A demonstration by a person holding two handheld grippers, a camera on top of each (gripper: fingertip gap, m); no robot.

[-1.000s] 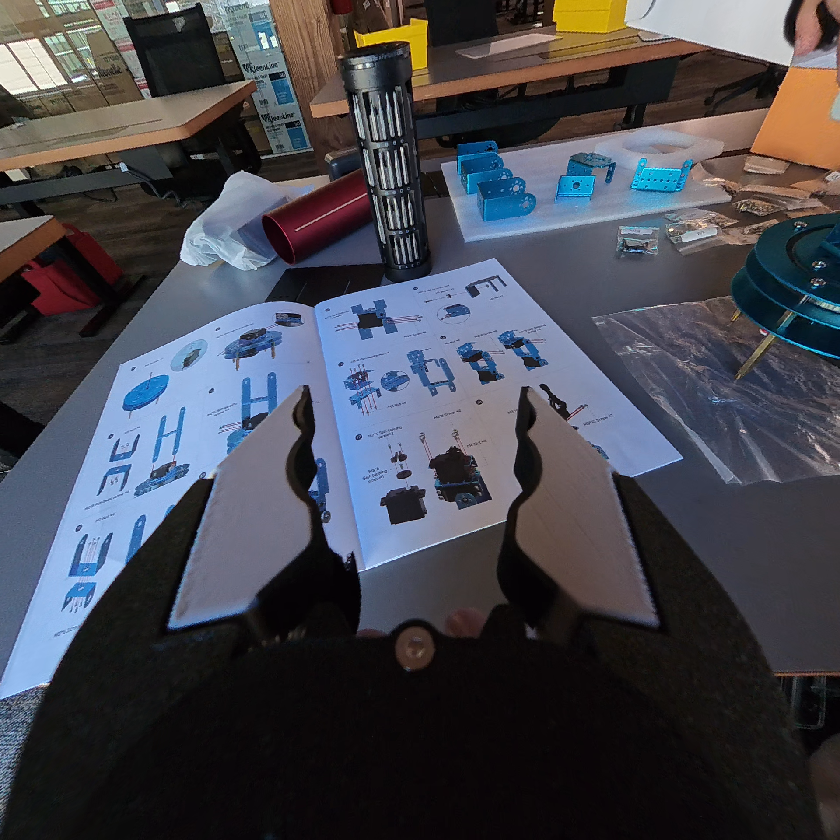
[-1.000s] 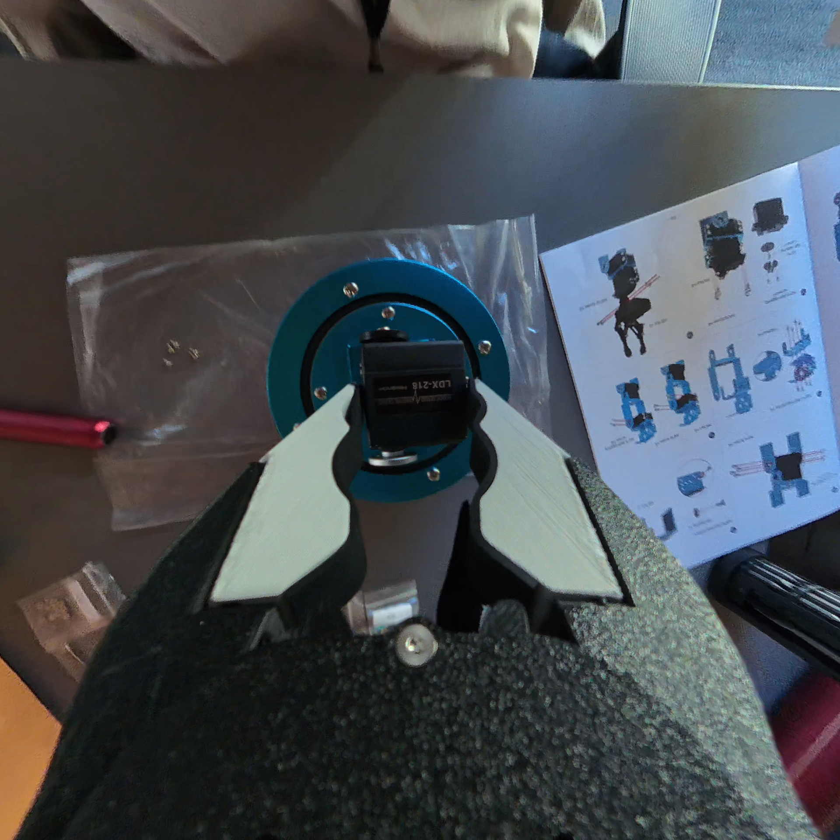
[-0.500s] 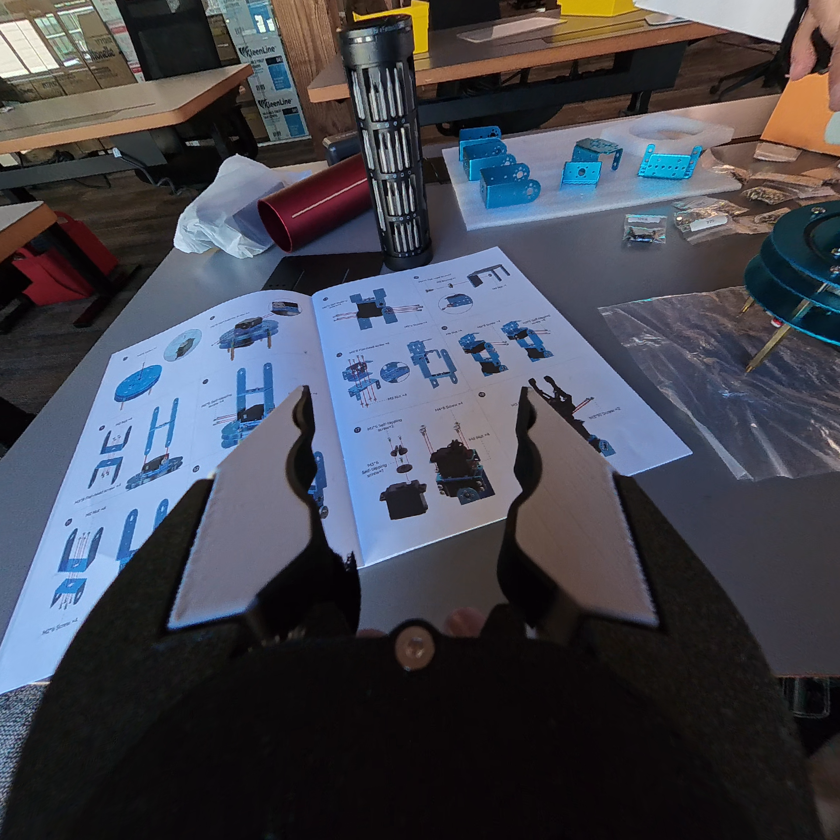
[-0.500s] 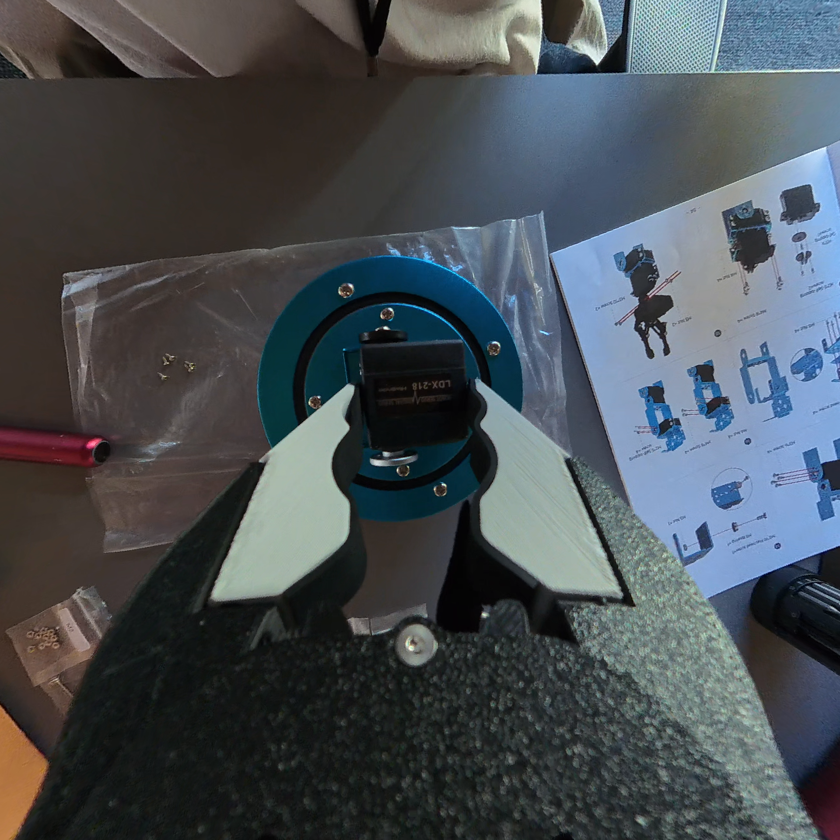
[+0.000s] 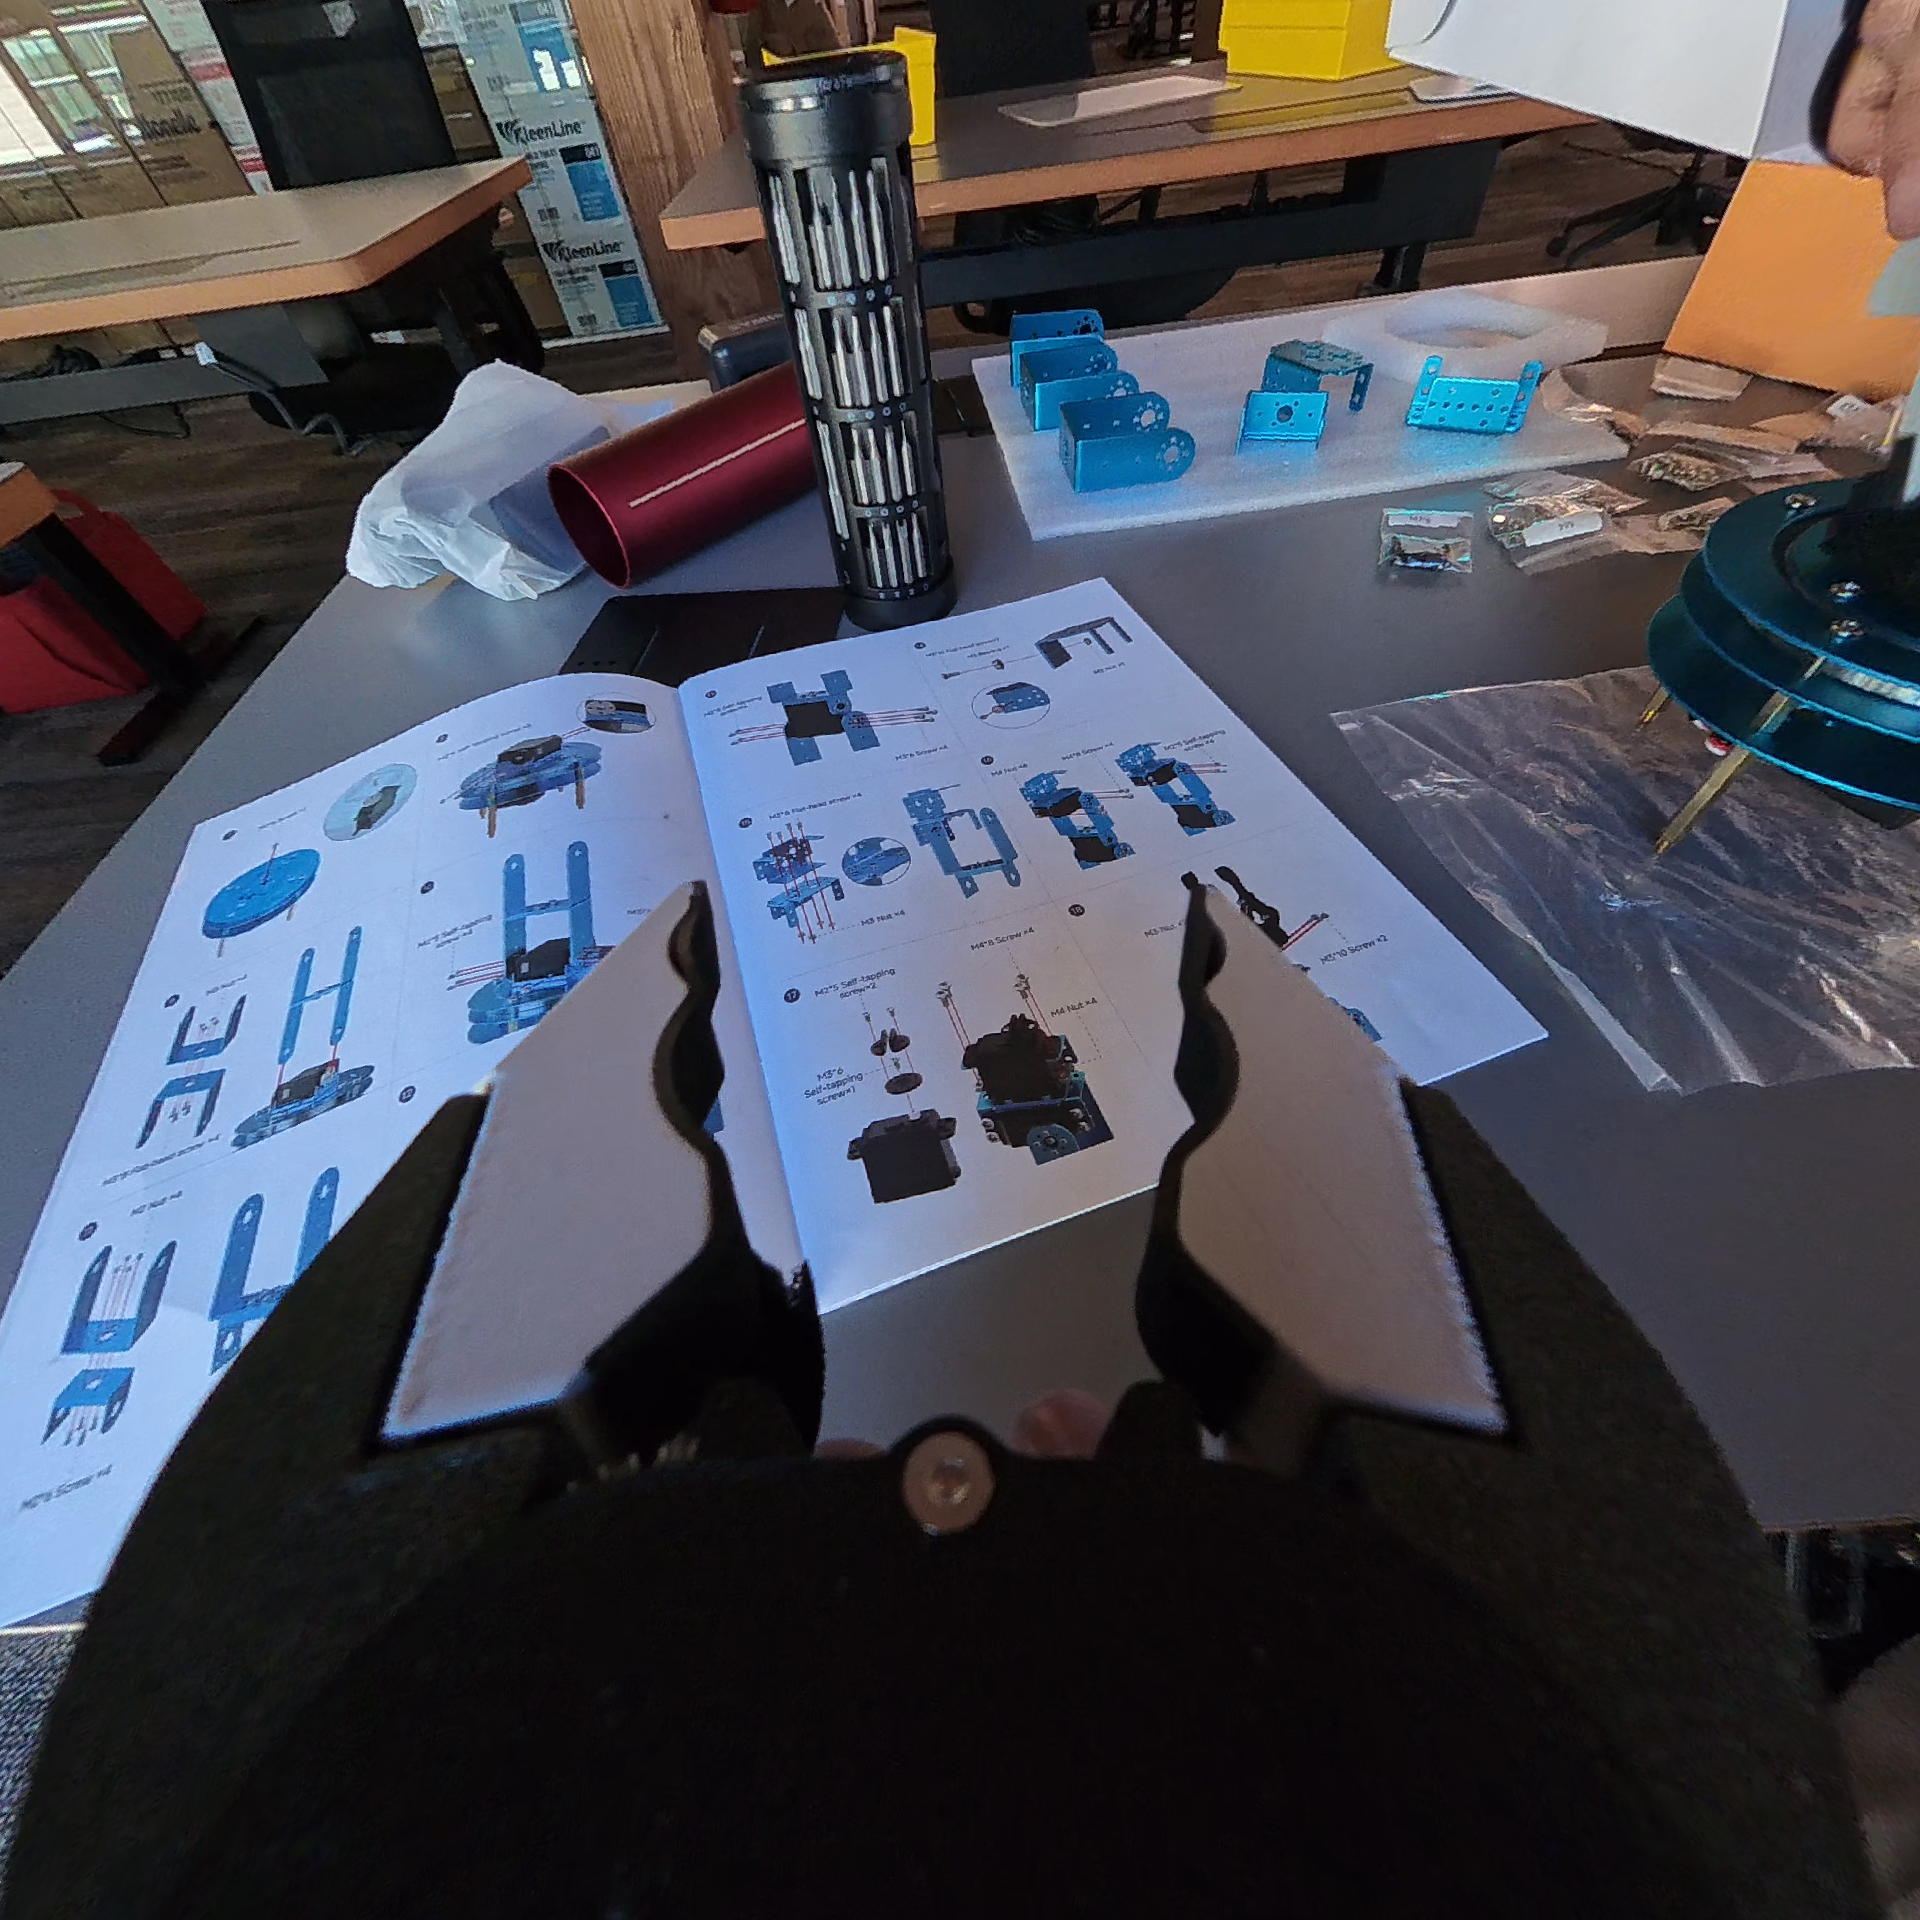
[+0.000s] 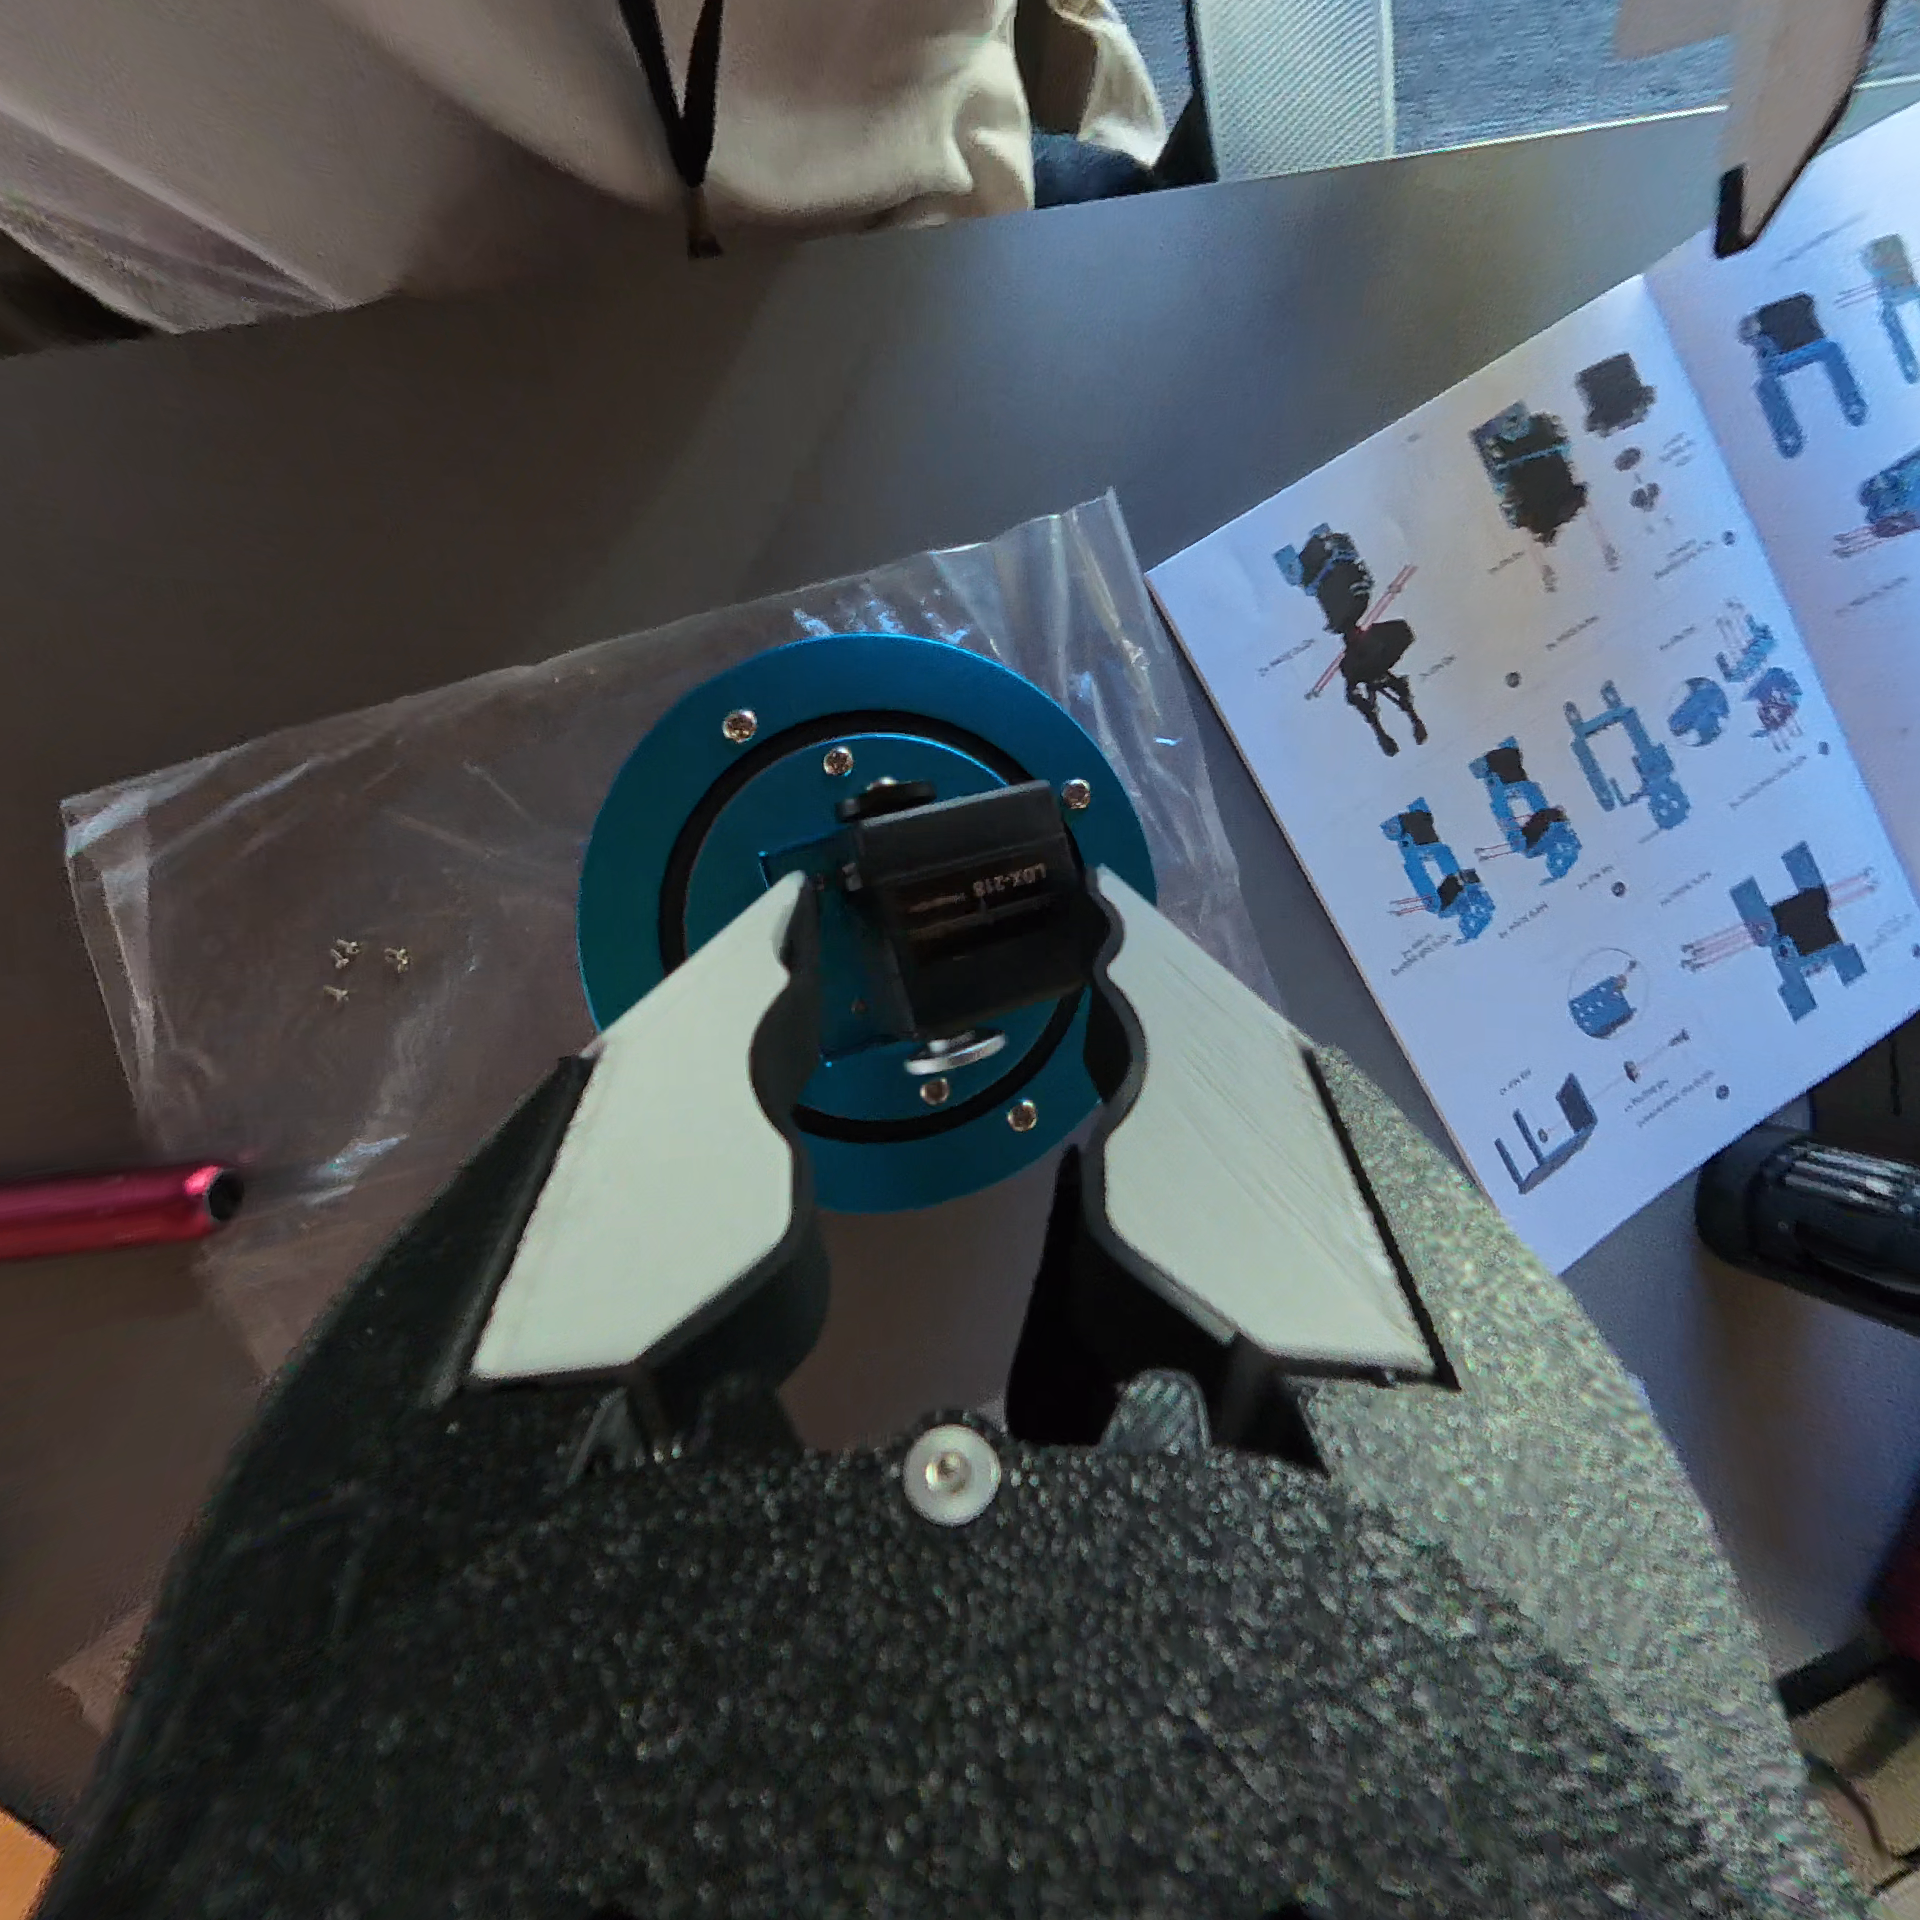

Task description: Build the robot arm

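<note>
My right gripper (image 6: 951, 894) is shut on a black servo (image 6: 977, 914) that sits in the middle of a round blue metal base (image 6: 665, 935). The servo lies skewed between the fingers. The base stands on brass legs on a clear plastic bag (image 6: 312, 831), and it also shows in the left wrist view (image 5: 1766, 665) at the right edge. My left gripper (image 5: 945, 914) is open and empty, and hovers over an open instruction booklet (image 5: 935, 779) on the grey table. The booklet (image 6: 1558, 779) lies to the right of the base.
A black bit-holder cylinder (image 5: 862, 343) stands behind the booklet, beside a red tube (image 5: 686, 478) and a white bag (image 5: 457, 488). Blue brackets (image 5: 1122, 436) lie on a white foam sheet (image 5: 1247, 499). Small screws (image 6: 358, 961) and a red tool (image 6: 114, 1205) lie left of the base. A person (image 6: 520, 104) is across the table.
The right gripper has twisted, so the servo and blue base now sit skewed between its fingers. The left gripper has drifted slightly over the booklet and stays open.
</note>
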